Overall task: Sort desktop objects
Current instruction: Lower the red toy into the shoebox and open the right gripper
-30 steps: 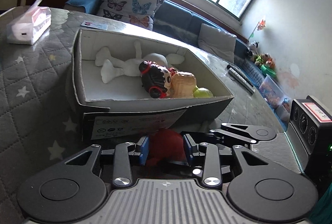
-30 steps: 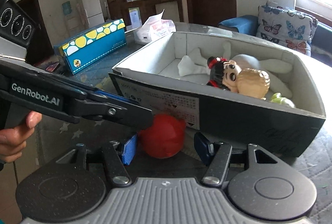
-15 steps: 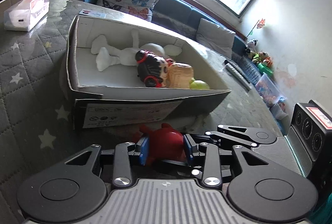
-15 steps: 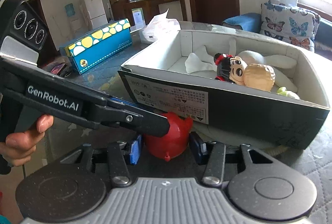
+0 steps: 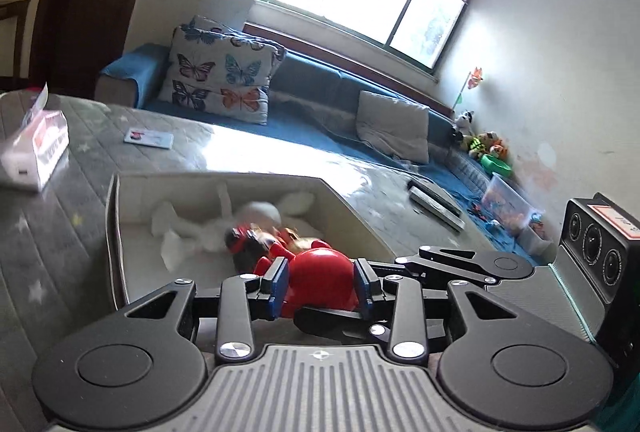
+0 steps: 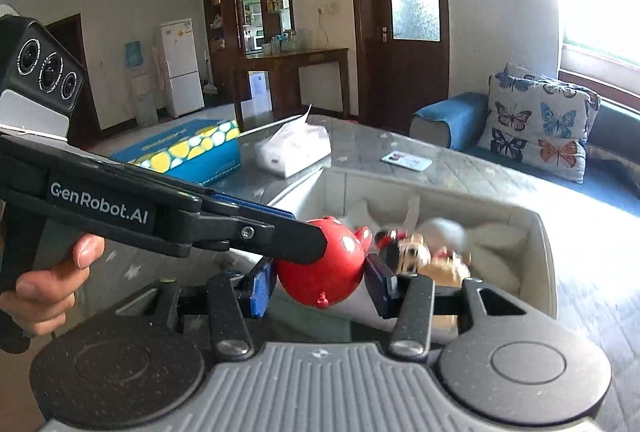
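A red piggy toy (image 5: pixel 320 282) is held between both grippers at once, above the near edge of the cardboard box (image 5: pixel 116 224). My left gripper (image 5: pixel 320 286) is shut on it; my right gripper (image 6: pixel 320 282) is shut on it (image 6: pixel 324 264) from the other side. The left gripper's finger (image 6: pixel 256 236) crosses the right wrist view. The box (image 6: pixel 540 244) holds a white plush doll (image 5: pixel 208 228), a black-haired doll (image 5: pixel 244 244) and a tan toy (image 6: pixel 444 270), all blurred.
A tissue pack (image 5: pixel 34 151) lies at the left of the grey quilted table, with a card (image 5: pixel 148 138) behind the box. A blue and yellow box (image 6: pixel 188 151) and a tissue pack (image 6: pixel 294 151) show in the right wrist view. A sofa with cushions (image 5: pixel 224 83) lies beyond.
Both grippers have lifted the red piggy toy from the table in front of the box up to the height of the box's rim. The right gripper closed on it during the lift.
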